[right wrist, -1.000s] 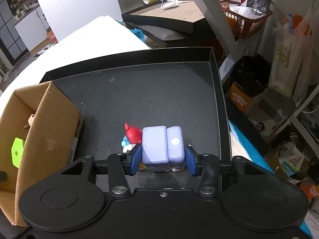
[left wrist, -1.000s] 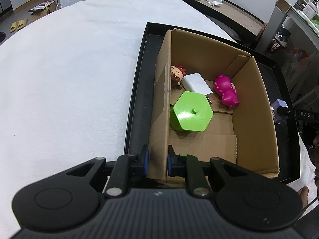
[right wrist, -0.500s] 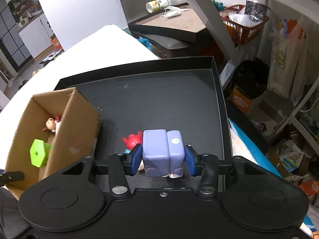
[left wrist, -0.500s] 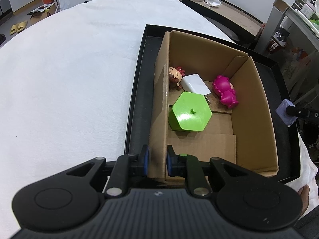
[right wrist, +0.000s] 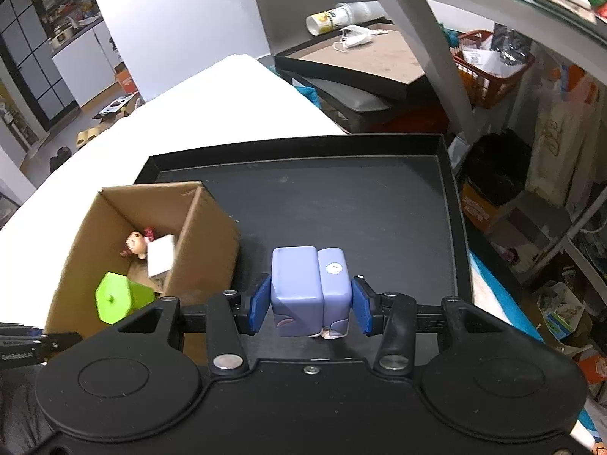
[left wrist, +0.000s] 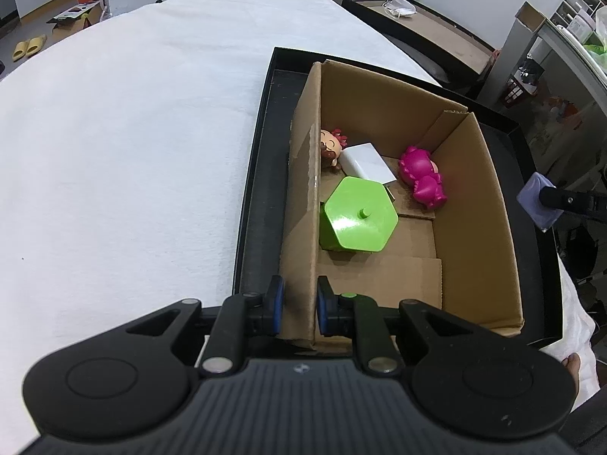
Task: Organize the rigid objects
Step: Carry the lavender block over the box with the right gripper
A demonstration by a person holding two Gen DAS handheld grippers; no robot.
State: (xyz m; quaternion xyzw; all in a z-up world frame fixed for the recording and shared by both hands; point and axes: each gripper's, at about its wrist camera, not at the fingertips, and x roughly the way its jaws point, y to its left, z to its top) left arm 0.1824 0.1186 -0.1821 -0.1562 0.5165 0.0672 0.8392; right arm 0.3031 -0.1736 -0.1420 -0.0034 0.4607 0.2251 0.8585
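Observation:
An open cardboard box (left wrist: 466,204) stands in a black tray (left wrist: 258,174). It holds a green hexagonal block (left wrist: 358,218), a white block (left wrist: 366,163), a pink figure (left wrist: 423,178) and a small red-haired doll (left wrist: 330,148). My left gripper (left wrist: 297,309) is shut on the box's near left wall. My right gripper (right wrist: 309,309) is shut on a lavender cube toy (right wrist: 309,288), held above the tray (right wrist: 341,197) to the right of the box (right wrist: 205,239). The toy also shows at the right edge of the left wrist view (left wrist: 537,203).
The tray lies on a white cloth-covered table (left wrist: 132,144). Beyond it stand a dark side table (right wrist: 364,60) with a cup and a mask, a metal frame leg (right wrist: 428,53), a red basket (right wrist: 489,72) and floor clutter at the right.
My right gripper has lifted the lavender toy up off the tray and back; the small red figure beside it is out of sight. The left gripper has kept its hold on the box wall.

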